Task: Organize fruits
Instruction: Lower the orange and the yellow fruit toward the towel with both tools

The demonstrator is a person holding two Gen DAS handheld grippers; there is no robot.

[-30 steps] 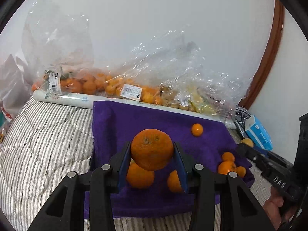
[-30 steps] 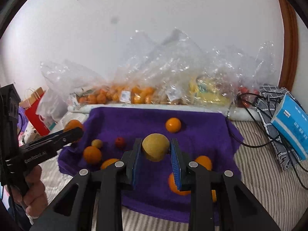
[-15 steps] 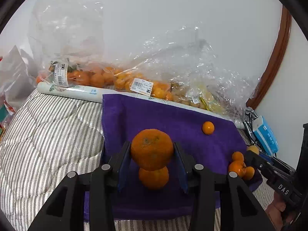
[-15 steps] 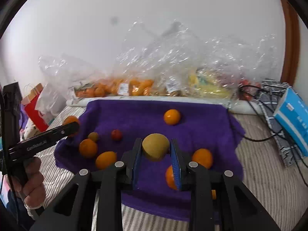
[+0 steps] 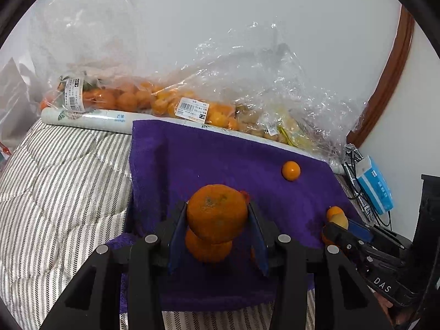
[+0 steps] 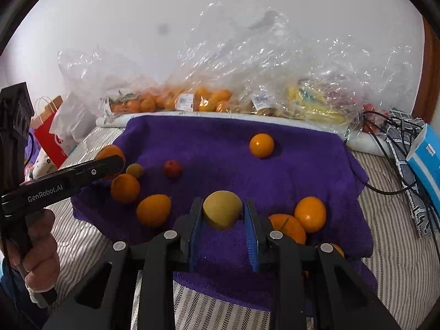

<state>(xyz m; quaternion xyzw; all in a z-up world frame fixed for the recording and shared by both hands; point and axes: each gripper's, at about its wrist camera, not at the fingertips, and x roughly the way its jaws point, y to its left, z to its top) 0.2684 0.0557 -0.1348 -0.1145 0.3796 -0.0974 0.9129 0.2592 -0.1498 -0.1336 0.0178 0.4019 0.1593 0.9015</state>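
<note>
My left gripper (image 5: 217,209) is shut on a large orange mandarin (image 5: 217,214), held just above another orange (image 5: 207,249) on the purple towel (image 5: 220,159). My right gripper (image 6: 222,203) is shut on a round yellow fruit (image 6: 222,213) over the towel's (image 6: 220,143) front part. Loose oranges lie left (image 6: 125,187) (image 6: 153,210) and right (image 6: 310,214) of it, and one at the back (image 6: 261,145). A small red fruit (image 6: 172,168) sits mid-left. The left gripper (image 6: 115,162) shows at the towel's left edge, gripped by a hand (image 6: 41,247).
Clear plastic bags of oranges (image 5: 143,101) and yellow fruit (image 6: 313,104) line the wall behind the towel. A blue box (image 6: 426,159) and black cables (image 6: 385,143) lie at the right. A red paper bag (image 6: 52,140) stands at the left. A striped quilt (image 5: 63,181) surrounds the towel.
My right gripper has sunk a little toward the towel with the yellow fruit still in it. The left gripper has hardly moved and keeps hold of its mandarin.
</note>
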